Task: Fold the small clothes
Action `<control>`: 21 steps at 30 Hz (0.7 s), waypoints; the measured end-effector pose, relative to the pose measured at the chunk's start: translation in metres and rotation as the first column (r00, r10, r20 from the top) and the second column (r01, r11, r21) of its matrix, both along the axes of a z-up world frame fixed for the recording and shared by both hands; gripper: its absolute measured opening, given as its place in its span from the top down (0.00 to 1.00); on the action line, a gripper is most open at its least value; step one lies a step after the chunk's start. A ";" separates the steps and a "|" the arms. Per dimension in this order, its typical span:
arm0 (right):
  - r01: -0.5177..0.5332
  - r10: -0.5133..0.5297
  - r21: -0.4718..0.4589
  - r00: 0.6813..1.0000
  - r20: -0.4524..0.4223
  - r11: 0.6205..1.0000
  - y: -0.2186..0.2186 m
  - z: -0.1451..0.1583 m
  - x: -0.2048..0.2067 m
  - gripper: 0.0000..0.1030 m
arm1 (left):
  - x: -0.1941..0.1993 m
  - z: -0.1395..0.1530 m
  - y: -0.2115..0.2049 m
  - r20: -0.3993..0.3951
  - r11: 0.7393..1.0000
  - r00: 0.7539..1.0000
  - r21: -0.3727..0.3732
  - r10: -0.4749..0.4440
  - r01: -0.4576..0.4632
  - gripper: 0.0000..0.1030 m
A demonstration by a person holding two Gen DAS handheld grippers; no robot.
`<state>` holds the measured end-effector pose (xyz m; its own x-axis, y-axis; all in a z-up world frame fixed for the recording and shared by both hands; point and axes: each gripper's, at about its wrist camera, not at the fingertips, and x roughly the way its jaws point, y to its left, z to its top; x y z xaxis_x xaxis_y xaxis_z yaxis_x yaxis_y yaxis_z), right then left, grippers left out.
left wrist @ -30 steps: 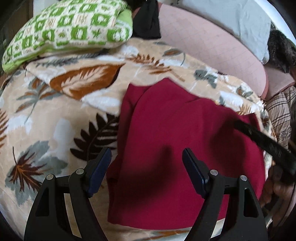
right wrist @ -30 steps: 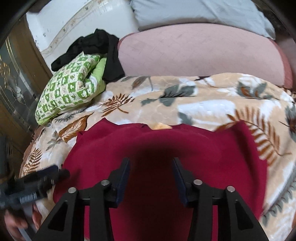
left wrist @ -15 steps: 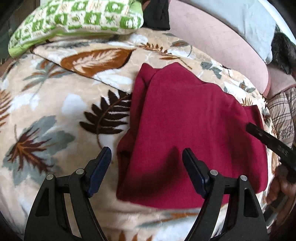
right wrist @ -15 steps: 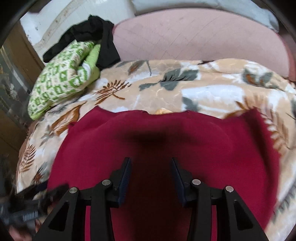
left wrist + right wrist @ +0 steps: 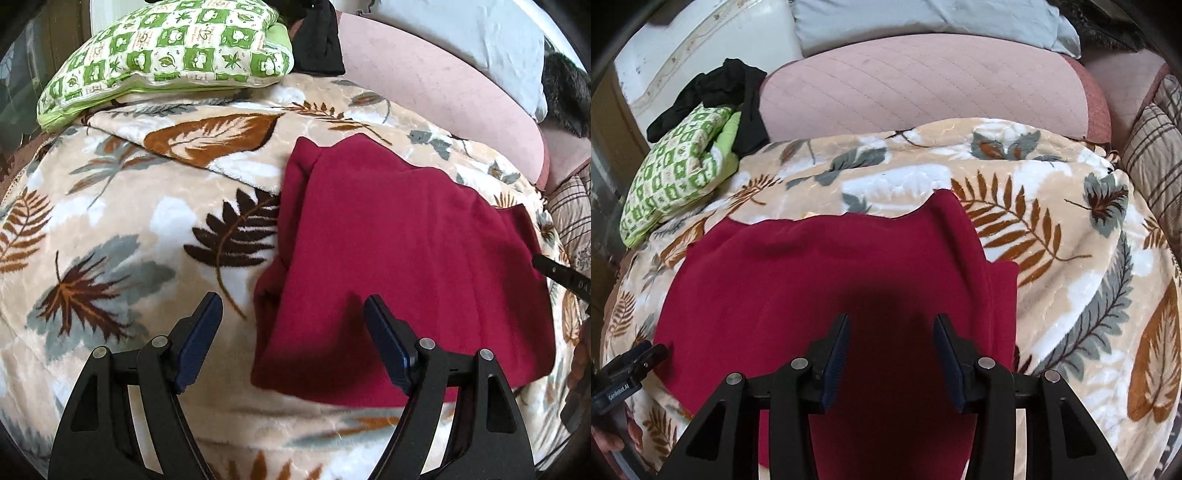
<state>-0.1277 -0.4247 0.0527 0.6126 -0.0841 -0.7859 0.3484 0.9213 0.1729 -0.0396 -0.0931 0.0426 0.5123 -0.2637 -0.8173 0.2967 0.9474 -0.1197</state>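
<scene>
A dark red garment (image 5: 399, 258) lies folded flat on a leaf-patterned blanket (image 5: 122, 229). My left gripper (image 5: 293, 325) is open and empty, above the garment's near left edge. In the right wrist view the same garment (image 5: 812, 280) fills the middle. My right gripper (image 5: 891, 345) is open and empty, hovering over the garment's near part. The right gripper's tip shows at the right edge of the left wrist view (image 5: 561, 275). The left gripper shows at the lower left of the right wrist view (image 5: 624, 373).
A green checked pillow (image 5: 170, 55) and black clothing (image 5: 317, 40) lie at the far left. A pink cushion (image 5: 923, 88) and a grey pillow (image 5: 923, 14) sit behind the blanket. A plaid cushion (image 5: 1156, 166) is at the right.
Both grippers have drawn back from the red garment, which now looks smaller and lies further off. The left gripper shifted left. Both stayed open.
</scene>
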 end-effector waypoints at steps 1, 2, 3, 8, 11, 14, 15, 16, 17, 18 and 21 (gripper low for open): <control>0.017 -0.017 0.000 1.000 0.001 1.000 -0.003 -0.003 0.005 0.57 | 0.004 -0.004 0.000 -0.006 1.000 1.000 -0.010 0.002 -0.002 0.23; 0.027 -0.027 -0.002 1.000 -0.001 1.000 -0.006 -0.005 0.006 0.57 | 0.007 -0.006 0.000 -0.013 1.000 1.000 -0.018 0.005 -0.006 0.23; 0.045 -0.045 -0.010 0.999 -0.011 0.999 -0.010 -0.010 0.012 0.57 | 0.011 -0.008 0.001 -0.024 0.999 1.000 -0.031 0.015 -0.015 0.23; 0.109 -0.109 -0.040 0.994 -0.017 0.993 -0.025 -0.023 0.029 0.57 | 0.023 -0.006 0.001 -0.028 0.998 0.999 -0.059 0.026 -0.027 0.23; 0.141 -0.142 -0.014 0.990 -0.026 0.990 -0.034 -0.034 0.040 0.56 | 0.025 -0.006 -0.002 -0.008 0.999 1.000 -0.039 0.020 -0.020 0.23; 0.150 -0.152 -0.046 0.987 -0.048 0.988 -0.028 -0.029 0.046 0.56 | 0.027 -0.013 -0.003 -0.047 0.998 0.999 -0.060 0.012 -0.015 0.23; 0.140 -0.142 -0.048 0.988 -0.053 0.989 -0.024 -0.025 0.047 0.56 | 0.026 -0.014 -0.003 -0.058 0.998 0.998 -0.068 0.011 -0.015 0.23; 0.126 -0.127 -0.039 0.991 -0.044 0.991 -0.019 -0.020 0.046 0.56 | 0.025 -0.015 -0.003 -0.059 0.997 0.998 -0.071 0.007 -0.011 0.23; 0.110 -0.110 -0.027 0.994 -0.024 0.994 -0.013 -0.013 0.043 0.56 | 0.025 -0.014 -0.003 -0.059 0.997 0.998 -0.071 0.002 -0.006 0.23; 0.094 -0.094 -0.023 0.995 -0.010 0.995 -0.006 -0.008 0.042 0.56 | 0.024 -0.013 -0.003 -0.055 0.998 0.998 -0.068 -0.004 0.001 0.23; 0.043 -0.043 -0.019 0.999 -0.007 0.999 0.015 0.002 0.044 0.55 | 0.022 -0.010 -0.004 -0.044 0.997 0.999 -0.076 -0.023 0.019 0.23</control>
<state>-0.0840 -0.4099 0.0544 0.6024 -0.1251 -0.7883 0.3888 0.9086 0.1529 -0.0172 -0.0975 0.0329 0.4690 -0.3359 -0.8169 0.3090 0.9288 -0.2045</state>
